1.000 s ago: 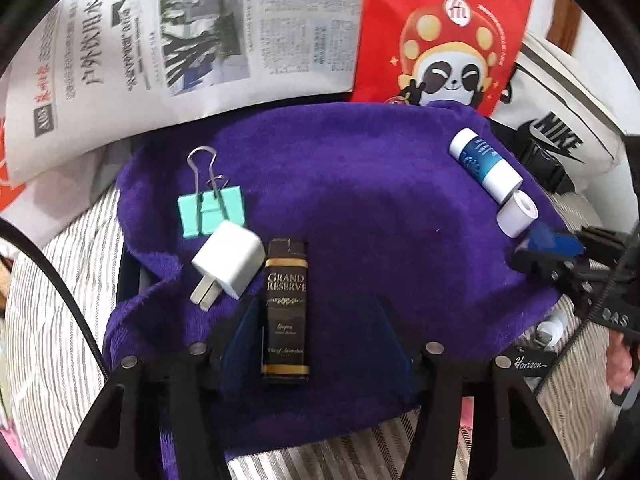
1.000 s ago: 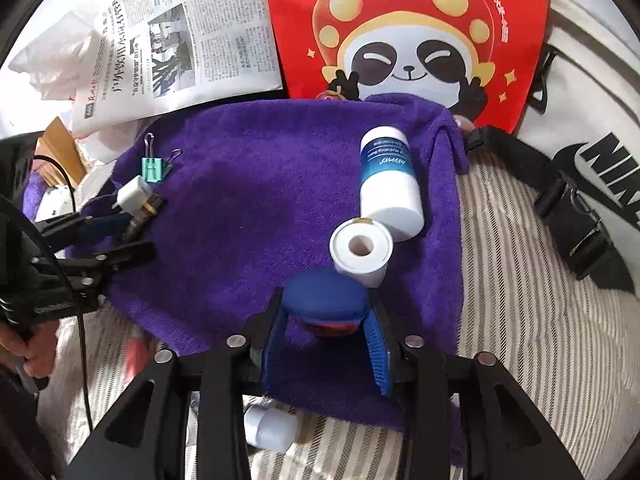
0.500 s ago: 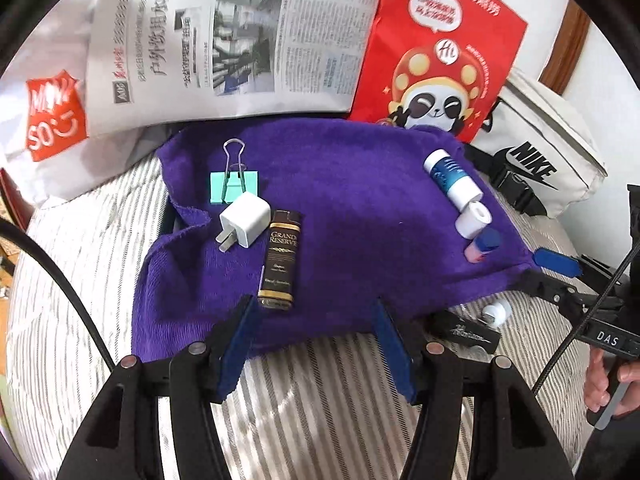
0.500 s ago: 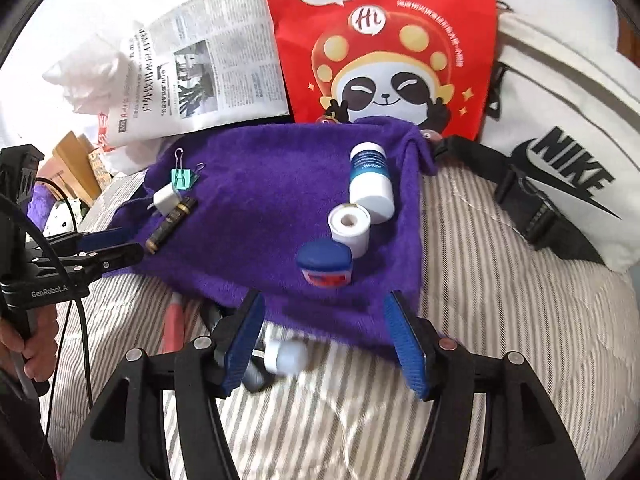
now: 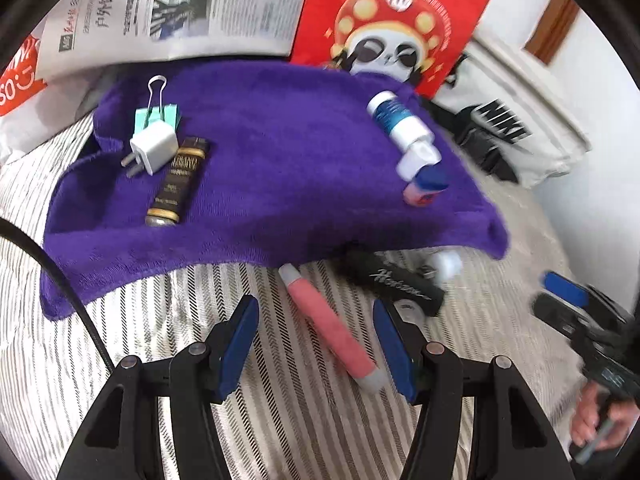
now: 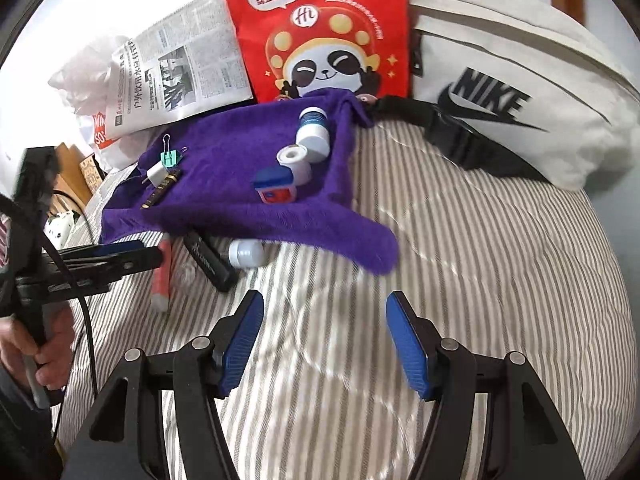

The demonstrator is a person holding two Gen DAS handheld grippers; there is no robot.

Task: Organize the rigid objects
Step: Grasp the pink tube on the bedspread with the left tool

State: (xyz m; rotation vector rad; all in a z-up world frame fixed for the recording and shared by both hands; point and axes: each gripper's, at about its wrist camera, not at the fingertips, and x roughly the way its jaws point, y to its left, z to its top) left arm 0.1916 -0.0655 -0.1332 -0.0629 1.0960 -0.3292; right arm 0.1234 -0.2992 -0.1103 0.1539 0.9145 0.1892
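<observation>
Both grippers have drawn back, jaws released, pink tube (image 5: 334,330) between the left's.

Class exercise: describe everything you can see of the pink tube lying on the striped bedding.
The pink tube is a slim cylinder, matte pink along its body with a pale whitish cap at each end, plastic by the look of it. It lies flat and diagonal on the striped bedding, just off the purple towel's front edge, between the left gripper's open fingers, which do not touch it.

Pink tube (image 5: 329,322) on striped bedding (image 5: 288,420), between open left gripper (image 5: 316,344) fingers.
</observation>
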